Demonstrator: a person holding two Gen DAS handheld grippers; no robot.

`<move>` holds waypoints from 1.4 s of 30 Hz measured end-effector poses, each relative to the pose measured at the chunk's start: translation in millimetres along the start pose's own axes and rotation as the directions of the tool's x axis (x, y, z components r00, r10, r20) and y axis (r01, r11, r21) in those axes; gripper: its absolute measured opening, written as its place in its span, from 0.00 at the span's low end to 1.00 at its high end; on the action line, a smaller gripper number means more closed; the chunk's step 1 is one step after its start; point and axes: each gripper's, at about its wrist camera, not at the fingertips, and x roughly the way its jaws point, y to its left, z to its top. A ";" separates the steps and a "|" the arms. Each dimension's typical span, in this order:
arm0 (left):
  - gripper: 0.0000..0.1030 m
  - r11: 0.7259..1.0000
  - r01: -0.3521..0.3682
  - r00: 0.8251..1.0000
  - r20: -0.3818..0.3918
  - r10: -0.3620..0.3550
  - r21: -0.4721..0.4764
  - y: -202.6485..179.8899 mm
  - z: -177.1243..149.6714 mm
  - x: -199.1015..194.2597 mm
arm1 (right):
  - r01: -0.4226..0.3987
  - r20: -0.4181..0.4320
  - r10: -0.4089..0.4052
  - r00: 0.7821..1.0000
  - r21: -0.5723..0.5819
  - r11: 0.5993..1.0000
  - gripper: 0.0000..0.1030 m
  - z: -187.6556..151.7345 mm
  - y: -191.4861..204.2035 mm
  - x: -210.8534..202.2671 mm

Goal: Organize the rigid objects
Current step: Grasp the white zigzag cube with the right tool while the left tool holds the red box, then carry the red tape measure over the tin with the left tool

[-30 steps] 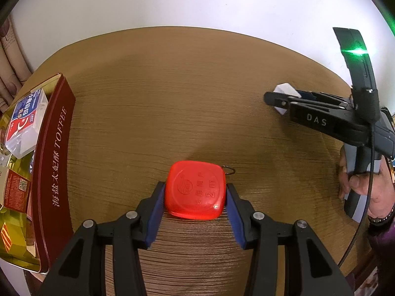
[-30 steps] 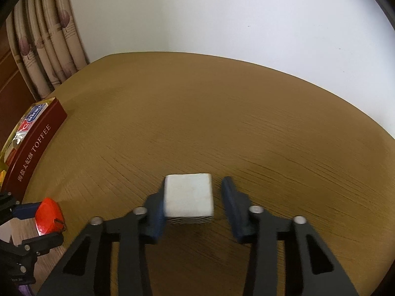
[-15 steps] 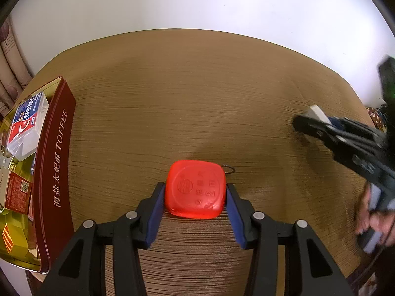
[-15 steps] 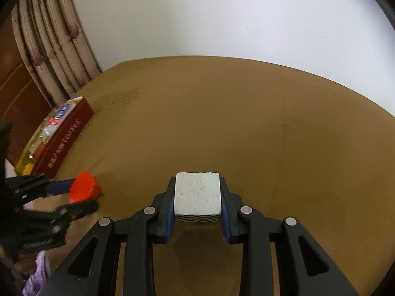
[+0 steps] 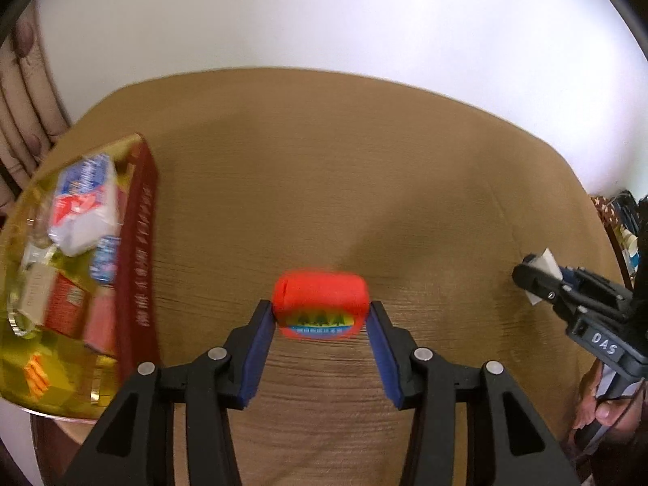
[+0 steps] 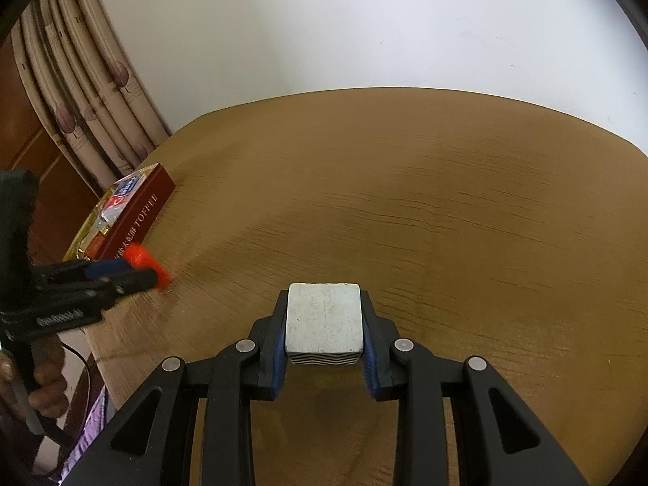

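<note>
Right wrist view: right gripper (image 6: 324, 334) pinches white ribbed block (image 6: 323, 318) over wood-grain table (image 6: 445, 210), "TOFFEE" tin (image 6: 137, 216) far left (left gripper (image 5: 320, 320) clamps rounded red case (image 5: 320, 308), label blurred).

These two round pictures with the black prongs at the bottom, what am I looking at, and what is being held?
No robot here: a person holds a hand-operated claw in each hand, and a wide-angle camera on each looks forward along its two prongs. In the left camera's picture, the left claw grips a red case; it is blurred. In the right camera's picture, the right claw is shut on a white block. Each picture also catches the other claw at its edge. Below is a brown wooden table. At its left edge sits a dark red toffee box, open and holding small packets.
</note>
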 end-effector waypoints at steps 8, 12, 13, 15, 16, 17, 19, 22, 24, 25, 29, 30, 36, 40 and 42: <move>0.40 0.994 -0.074 0.992 0.099 0.083 -0.086 60.3 3.1 -73.3 | -0.029 0.025 0.030 0.999 -0.048 0.998 0.28 7.9 34.0 -14.6; 0.40 0.977 -0.151 0.983 0.086 0.165 -0.148 106.3 -1.0 -85.3 | -0.035 0.034 0.038 0.999 -0.081 0.996 0.28 10.2 52.3 -18.5; 0.40 0.976 -0.147 0.985 0.070 0.160 -0.161 118.6 -2.6 -85.8 | -0.037 0.031 0.040 0.999 -0.080 0.996 0.28 10.4 54.1 -17.3; 0.40 0.978 -0.111 0.990 0.062 0.124 -0.178 122.5 -10.7 -88.5 | -0.050 0.018 0.052 0.999 -0.067 0.996 0.28 8.8 55.2 -14.2; 0.40 0.982 -0.093 0.993 0.058 0.104 -0.163 119.8 -12.7 -88.3 | -0.049 0.013 0.050 0.999 -0.066 0.997 0.28 6.7 54.8 -14.4; 0.40 0.987 -0.075 0.995 0.050 0.082 -0.139 113.4 -14.5 -87.3 | -0.045 0.008 0.046 0.999 -0.070 0.997 0.28 5.2 56.0 -13.5; 0.40 0.996 -0.009 1.000 0.015 0.010 -0.088 94.1 -21.1 -85.0 | -0.037 -0.001 0.037 0.999 -0.077 0.996 0.28 3.2 56.9 -11.9; 0.40 0.997 0.064 0.997 -0.043 -0.065 -0.035 68.4 -28.5 -74.5 | -0.018 -0.002 0.018 1.000 -0.088 0.996 0.28 1.9 55.6 -10.2; 0.40 0.996 0.085 0.995 -0.061 -0.085 -0.005 50.4 -30.5 -69.9 | 0.009 0.004 -0.009 1.000 -0.091 0.996 0.28 0.4 50.0 -10.7; 0.41 0.996 0.092 0.993 -0.073 -0.091 0.011 41.8 -33.0 -66.7 | 0.028 0.007 -0.027 1.000 -0.097 0.995 0.28 -0.3 46.8 -10.7; 0.42 0.999 0.039 0.994 -0.100 -0.037 0.026 29.3 -33.0 -55.1 | 0.107 0.009 -0.107 0.994 -0.126 0.986 0.28 -5.2 30.8 -5.5; 0.42 0.999 0.043 0.993 -0.107 -0.040 0.022 28.6 -31.9 -51.8 | 0.100 0.004 -0.100 0.995 -0.109 0.989 0.28 -6.5 24.7 -4.6; 0.43 0.999 0.054 0.983 -0.174 -0.054 -0.007 25.2 -22.6 -27.2 | 0.065 -0.011 -0.066 0.998 -0.031 0.997 0.28 -16.4 -2.4 1.7; 0.43 1.000 0.009 0.982 -0.188 -0.014 -0.027 29.0 -16.5 -17.8 | 0.040 -0.007 -0.041 0.999 -0.011 0.999 0.28 -18.0 -9.1 0.8; 0.43 0.999 -0.013 0.982 -0.189 0.007 -0.029 30.4 -14.5 -15.8 | 0.030 -0.010 -0.030 0.999 -0.005 1.000 0.28 -17.5 -10.6 2.2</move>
